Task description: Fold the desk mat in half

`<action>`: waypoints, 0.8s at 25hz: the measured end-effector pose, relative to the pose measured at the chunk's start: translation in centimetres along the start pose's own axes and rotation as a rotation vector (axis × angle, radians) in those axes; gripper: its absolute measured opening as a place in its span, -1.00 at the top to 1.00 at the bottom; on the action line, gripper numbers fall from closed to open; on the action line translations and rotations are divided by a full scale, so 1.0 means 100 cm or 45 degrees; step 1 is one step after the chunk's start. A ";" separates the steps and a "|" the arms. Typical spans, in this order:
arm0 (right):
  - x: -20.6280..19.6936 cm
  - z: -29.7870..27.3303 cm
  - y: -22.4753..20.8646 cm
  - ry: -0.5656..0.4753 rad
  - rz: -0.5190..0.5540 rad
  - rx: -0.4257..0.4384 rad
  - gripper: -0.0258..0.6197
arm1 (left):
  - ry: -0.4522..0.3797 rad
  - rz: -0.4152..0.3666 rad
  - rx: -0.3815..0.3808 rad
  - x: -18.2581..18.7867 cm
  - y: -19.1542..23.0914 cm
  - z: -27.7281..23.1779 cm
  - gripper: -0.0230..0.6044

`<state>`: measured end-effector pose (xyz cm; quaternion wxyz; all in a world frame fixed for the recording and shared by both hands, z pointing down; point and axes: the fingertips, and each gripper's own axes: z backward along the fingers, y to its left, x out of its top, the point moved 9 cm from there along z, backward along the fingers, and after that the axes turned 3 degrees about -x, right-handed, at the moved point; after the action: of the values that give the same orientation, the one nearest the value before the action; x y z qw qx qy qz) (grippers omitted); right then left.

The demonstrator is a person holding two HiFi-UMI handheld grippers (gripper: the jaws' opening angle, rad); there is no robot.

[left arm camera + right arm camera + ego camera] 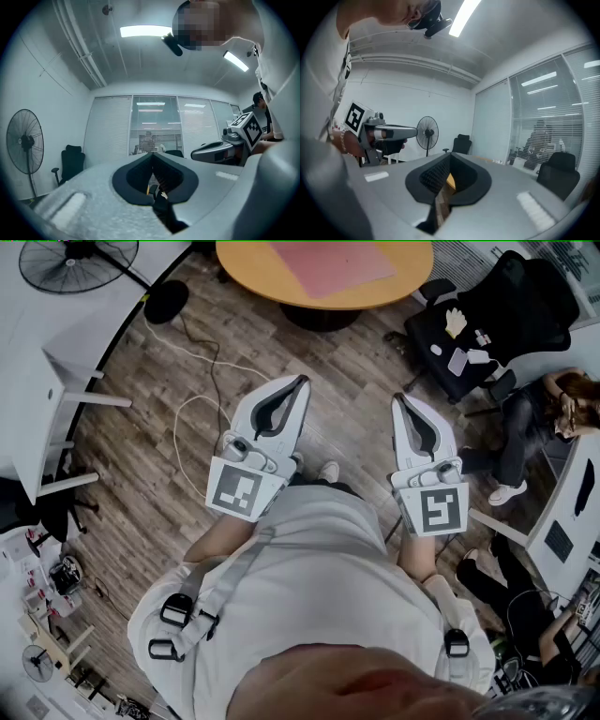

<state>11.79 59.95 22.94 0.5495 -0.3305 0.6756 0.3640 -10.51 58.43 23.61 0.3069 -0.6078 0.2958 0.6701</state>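
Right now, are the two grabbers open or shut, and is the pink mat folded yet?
left gripper, shut, empty.
right gripper, shut, empty.
desk mat, flat and unfolded on the round table.
fan, standing upright.

The pink mat (pixel 333 266) lies flat and unfolded on the round wooden table (pixel 246 273), about mid-table, its edges skewed to the table's near rim.
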 end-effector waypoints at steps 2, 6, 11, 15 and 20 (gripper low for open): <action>0.001 0.005 -0.003 -0.018 -0.006 -0.008 0.91 | -0.001 -0.001 0.006 0.001 -0.006 0.000 0.91; -0.001 0.017 -0.013 -0.051 -0.031 0.011 0.90 | 0.007 -0.007 0.031 -0.001 -0.018 -0.003 0.91; -0.005 0.023 -0.026 -0.045 -0.011 0.027 0.90 | -0.005 0.003 0.076 -0.003 -0.025 -0.005 0.91; -0.009 0.016 -0.033 -0.040 -0.016 0.045 0.90 | 0.001 0.004 0.096 -0.006 -0.022 -0.010 0.91; -0.017 -0.006 -0.040 -0.009 0.000 0.055 0.90 | 0.019 0.012 0.101 -0.014 -0.003 -0.022 0.91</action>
<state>15.24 57.47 24.21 0.5589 -0.3171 0.6813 0.3506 -8.72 56.86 24.80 0.3254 -0.5986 0.3273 0.6547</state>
